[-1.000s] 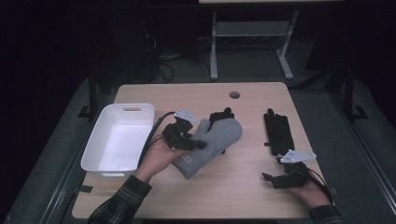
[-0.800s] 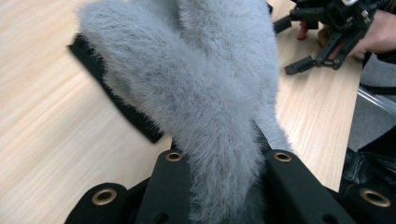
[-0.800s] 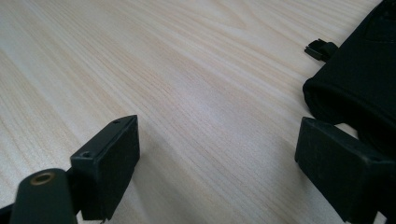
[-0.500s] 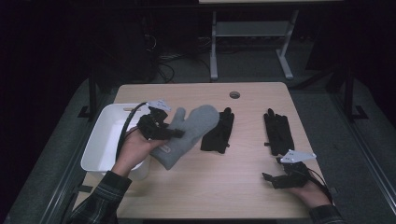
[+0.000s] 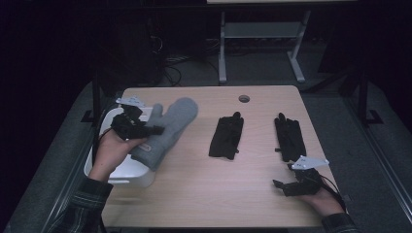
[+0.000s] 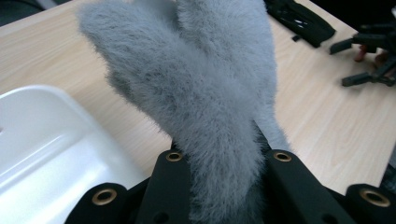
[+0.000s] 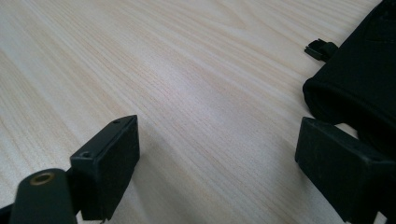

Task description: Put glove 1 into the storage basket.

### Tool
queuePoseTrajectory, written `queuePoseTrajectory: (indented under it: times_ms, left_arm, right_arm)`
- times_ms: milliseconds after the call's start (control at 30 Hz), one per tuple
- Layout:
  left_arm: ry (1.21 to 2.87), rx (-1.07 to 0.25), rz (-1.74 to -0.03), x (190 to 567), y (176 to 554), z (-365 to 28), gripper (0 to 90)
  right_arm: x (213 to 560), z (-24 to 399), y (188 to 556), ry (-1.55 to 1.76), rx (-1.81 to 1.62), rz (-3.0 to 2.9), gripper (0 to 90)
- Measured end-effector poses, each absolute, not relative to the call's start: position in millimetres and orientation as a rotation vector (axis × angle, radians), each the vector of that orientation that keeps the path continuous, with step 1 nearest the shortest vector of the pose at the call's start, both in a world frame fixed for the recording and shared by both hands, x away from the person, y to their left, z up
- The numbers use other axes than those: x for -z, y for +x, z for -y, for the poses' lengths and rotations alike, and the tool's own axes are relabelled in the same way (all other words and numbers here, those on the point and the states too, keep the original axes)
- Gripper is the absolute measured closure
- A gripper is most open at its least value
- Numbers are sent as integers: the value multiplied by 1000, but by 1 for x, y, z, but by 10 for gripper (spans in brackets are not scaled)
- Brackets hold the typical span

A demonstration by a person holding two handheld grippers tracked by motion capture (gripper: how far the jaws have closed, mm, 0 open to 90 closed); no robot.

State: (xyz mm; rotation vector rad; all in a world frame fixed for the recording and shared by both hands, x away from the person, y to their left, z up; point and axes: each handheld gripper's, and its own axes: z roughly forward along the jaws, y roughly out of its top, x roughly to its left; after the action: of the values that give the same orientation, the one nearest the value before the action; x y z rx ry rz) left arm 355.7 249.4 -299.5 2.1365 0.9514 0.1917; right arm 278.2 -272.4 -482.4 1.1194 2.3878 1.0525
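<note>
1. High view: the left tool (image 5: 145,130) is raised over the left edge of the wooden counter (image 5: 194,189), held in the person's left hand (image 5: 111,154).
2. Its jaws are pinched on a fluffy grey mitten (image 5: 165,131), gripped near the cuff.
3. The mitten slants up and to the right from the tool, with its rounded tip over the counter and its cuff end above the near right corner of a white tub (image 5: 121,174).
4. The tub sits at the counter's left edge, below the hand and tool.
5. Left gripper view: the grey mitten (image 6: 196,93) rises between the two black jaws, which press on it from both sides; the white tub (image 6: 46,144) lies to the left below it.
6. Two black gloves lie flat on the counter: one (image 5: 227,137) near the middle, the other (image 5: 289,138) to the right, well apart from each other.
7. The right tool (image 5: 279,185) rests low at the near right corner of the counter, just below the right-hand glove.
8. Right gripper view: its jaws stand spread wide with bare wood between them, pinching nothing; the black glove (image 7: 359,79) lies beside the right-hand jaw.
</note>
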Motion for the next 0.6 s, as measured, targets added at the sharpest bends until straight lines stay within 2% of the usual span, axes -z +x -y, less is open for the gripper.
queuePoseTrajectory:
  times_ms: [333, 600]
  left_arm:
    - [2064, -242, -1075, 300, 351, -304, 775]
    - [2028, -228, -1161, 321, 352, -332, 775]
  right_arm:
    - [482, 272, 278, 1119, -1054, -2387, 134]
    - [482, 272, 278, 1122, -1051, -2386, 134]
